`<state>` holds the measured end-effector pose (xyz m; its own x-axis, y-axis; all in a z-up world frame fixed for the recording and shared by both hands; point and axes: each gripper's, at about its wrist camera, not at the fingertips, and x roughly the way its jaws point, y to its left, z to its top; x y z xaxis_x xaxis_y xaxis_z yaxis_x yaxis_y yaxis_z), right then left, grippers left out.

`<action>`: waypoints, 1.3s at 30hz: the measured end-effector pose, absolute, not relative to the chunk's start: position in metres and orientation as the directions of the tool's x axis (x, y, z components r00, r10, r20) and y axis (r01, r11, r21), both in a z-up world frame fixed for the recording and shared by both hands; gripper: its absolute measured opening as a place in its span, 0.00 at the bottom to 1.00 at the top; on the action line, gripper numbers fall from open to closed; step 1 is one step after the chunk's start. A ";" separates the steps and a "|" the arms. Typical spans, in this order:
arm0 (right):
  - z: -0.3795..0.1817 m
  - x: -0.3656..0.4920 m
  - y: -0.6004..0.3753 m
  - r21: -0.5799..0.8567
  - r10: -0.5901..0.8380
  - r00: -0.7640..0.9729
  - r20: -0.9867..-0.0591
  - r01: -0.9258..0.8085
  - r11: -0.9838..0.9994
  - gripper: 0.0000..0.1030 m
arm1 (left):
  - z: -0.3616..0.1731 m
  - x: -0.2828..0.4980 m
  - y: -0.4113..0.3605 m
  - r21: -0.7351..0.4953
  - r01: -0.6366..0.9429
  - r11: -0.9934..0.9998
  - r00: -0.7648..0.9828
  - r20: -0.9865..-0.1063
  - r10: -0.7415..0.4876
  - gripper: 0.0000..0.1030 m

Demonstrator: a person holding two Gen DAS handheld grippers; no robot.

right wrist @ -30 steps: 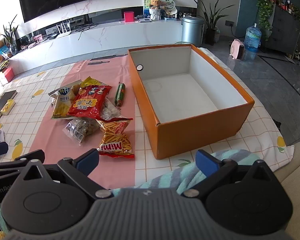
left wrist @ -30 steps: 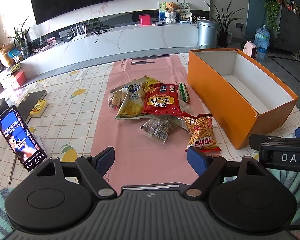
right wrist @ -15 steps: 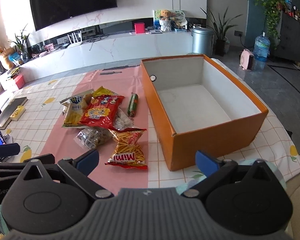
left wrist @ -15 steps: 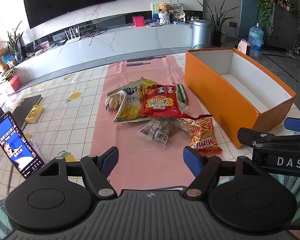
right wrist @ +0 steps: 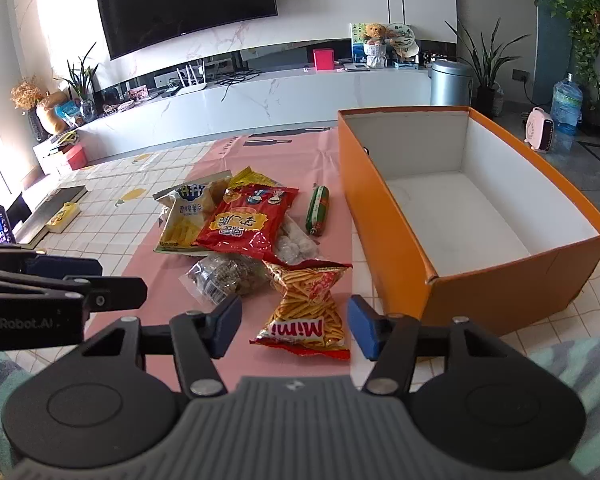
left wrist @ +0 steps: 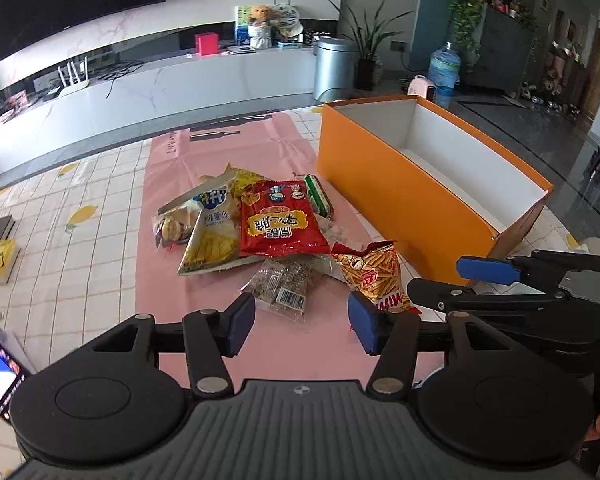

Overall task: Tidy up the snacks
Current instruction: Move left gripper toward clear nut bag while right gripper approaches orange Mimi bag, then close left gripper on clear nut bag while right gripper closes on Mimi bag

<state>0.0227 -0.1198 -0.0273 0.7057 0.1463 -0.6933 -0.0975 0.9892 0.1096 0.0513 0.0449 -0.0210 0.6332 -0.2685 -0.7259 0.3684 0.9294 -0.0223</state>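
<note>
Since the earlier frames both tools have come nearer the snack heap, jaws just closing: left tool (left wrist: 302, 322) part-open, empty; right tool (right wrist: 294, 326) part-open, astride but not pressing one Mimi stick packet (right wrist: 306, 312). Orange box (right wrist: 384, 236), one, empty, right of heap on desk (right wrist: 112, 216). Packets: seven counted, possibly more hidden.

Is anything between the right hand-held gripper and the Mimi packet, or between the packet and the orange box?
Nothing visible. The Mimi packet lies just ahead of the open right hand-held gripper; bare cloth separates it from the orange box.
</note>
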 end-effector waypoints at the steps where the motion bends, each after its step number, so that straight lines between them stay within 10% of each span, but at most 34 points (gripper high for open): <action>1: -0.030 0.027 -0.120 0.112 0.148 0.701 -0.698 -0.097 0.989 0.49 | -0.022 0.056 0.044 -0.002 0.386 0.923 0.632 -0.728 -0.266 0.63; 26: -0.094 0.084 -0.114 0.103 0.144 0.618 -0.773 -0.102 0.989 0.54 | -0.117 0.141 0.024 0.136 0.539 0.831 0.549 -0.805 -0.225 0.80; 39: -0.101 0.089 -0.117 0.141 0.169 0.590 -0.789 -0.093 0.986 0.44 | -0.128 0.135 0.017 0.189 0.531 0.826 0.582 -0.790 -0.192 0.68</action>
<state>0.0885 -0.1174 -0.1015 0.5902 0.1687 -0.7894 -0.0927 0.9856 0.1413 0.1351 0.0172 -0.1278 0.5815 -0.1924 -0.7905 0.5308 0.8260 0.1895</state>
